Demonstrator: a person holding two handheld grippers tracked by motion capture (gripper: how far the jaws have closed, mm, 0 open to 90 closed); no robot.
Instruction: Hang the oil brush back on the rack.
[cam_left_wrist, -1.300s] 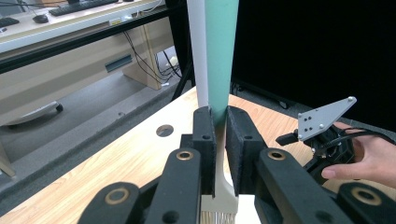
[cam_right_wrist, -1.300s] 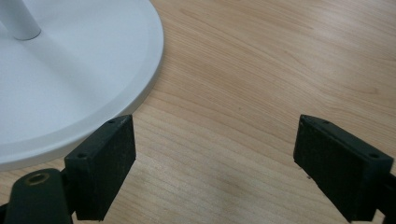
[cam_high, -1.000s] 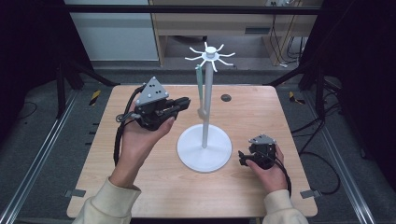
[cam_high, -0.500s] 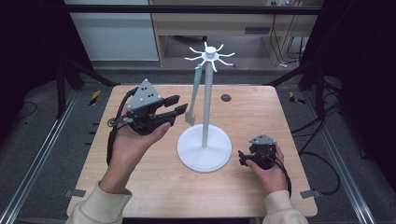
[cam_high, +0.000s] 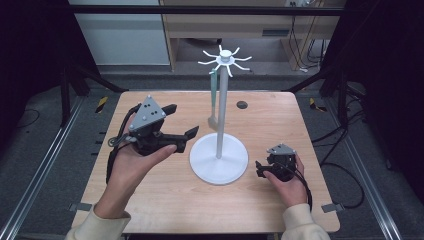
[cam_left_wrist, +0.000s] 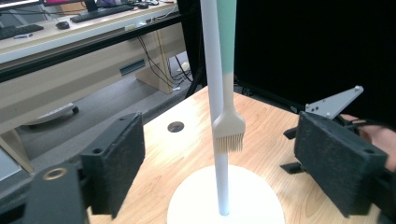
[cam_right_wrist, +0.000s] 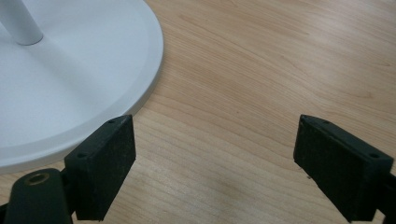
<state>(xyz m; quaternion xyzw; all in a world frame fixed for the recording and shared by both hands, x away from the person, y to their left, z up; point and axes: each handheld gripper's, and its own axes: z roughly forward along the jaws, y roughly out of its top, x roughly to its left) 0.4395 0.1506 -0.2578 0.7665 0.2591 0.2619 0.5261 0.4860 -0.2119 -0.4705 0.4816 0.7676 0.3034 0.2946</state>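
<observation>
Brush now hangs free from the stand, at its 11 o'clock | your left gripper has drawn back to the stand's 9 o'clock, jaws spread, empty | your right gripper rests unmoved at 3 o'clock, jaws apart | table hole at 1 o'clock.

Right ahead of me stands the white stand, upright on the desk on its wide round base, its thin pole topped by a ring of little hook arms. From one of those hooks hangs the brush, handle up and bristles down: mint green on the upper handle, cream on the lower part and the flat head. It dangles just beside the pole, head well clear above the base.
</observation>
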